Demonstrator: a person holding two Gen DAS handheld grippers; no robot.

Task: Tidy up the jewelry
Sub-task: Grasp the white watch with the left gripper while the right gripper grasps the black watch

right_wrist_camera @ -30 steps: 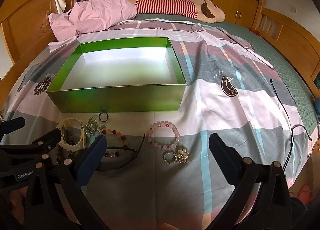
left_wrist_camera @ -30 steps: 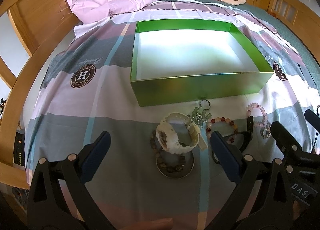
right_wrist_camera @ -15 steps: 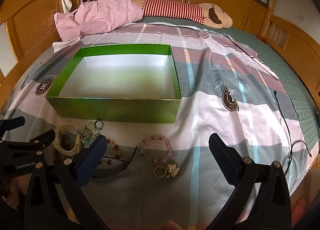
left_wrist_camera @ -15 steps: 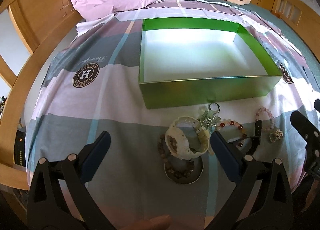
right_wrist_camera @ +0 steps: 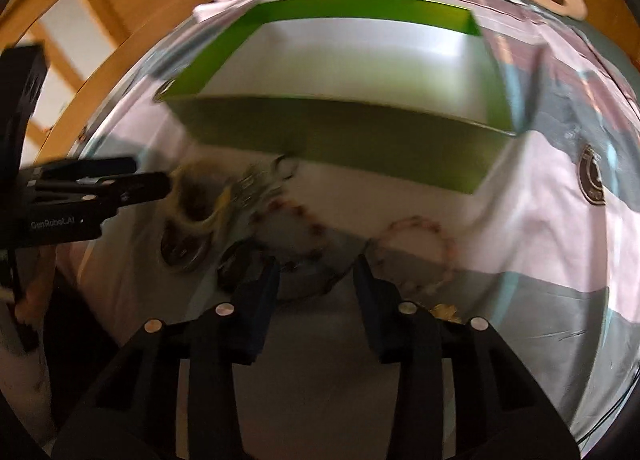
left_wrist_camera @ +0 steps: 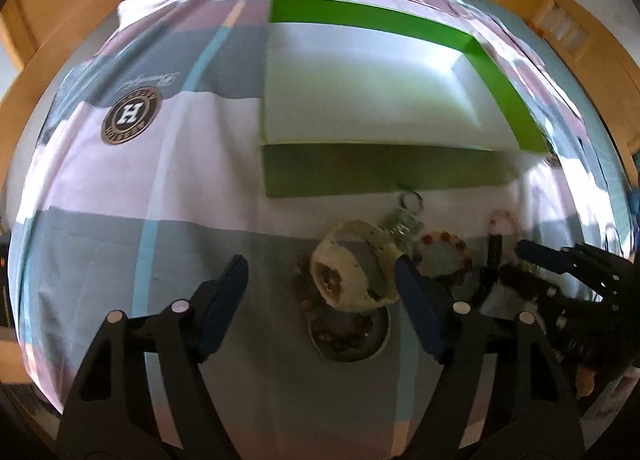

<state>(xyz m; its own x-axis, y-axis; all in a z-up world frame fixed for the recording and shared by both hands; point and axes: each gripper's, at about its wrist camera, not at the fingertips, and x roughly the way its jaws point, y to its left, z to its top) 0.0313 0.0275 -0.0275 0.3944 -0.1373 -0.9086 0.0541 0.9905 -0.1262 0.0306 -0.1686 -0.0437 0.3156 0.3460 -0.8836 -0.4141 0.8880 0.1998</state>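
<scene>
Jewelry [left_wrist_camera: 352, 280] lies in a loose cluster on the bedspread [left_wrist_camera: 120, 260] just in front of the green box [left_wrist_camera: 380, 175], whose white floor shows nothing in it, so by my judgement the sorting has not begun and every piece is left to move. The cluster holds a white watch [left_wrist_camera: 348, 276] over a round metal tin [left_wrist_camera: 349, 336], a keyring charm [left_wrist_camera: 408, 215], a red bead bracelet [left_wrist_camera: 442, 250] and a pink bead bracelet [right_wrist_camera: 416, 236]. The left gripper [left_wrist_camera: 320, 288] is spread wide around the watch, gripping nothing; the right gripper [right_wrist_camera: 316, 280] is partly closed near a dark band, though blur hides any contact. Readable: "GenRobot.AI" on the left gripper's body, an "H" in the bedspread's round emblem [left_wrist_camera: 130, 115]
</scene>
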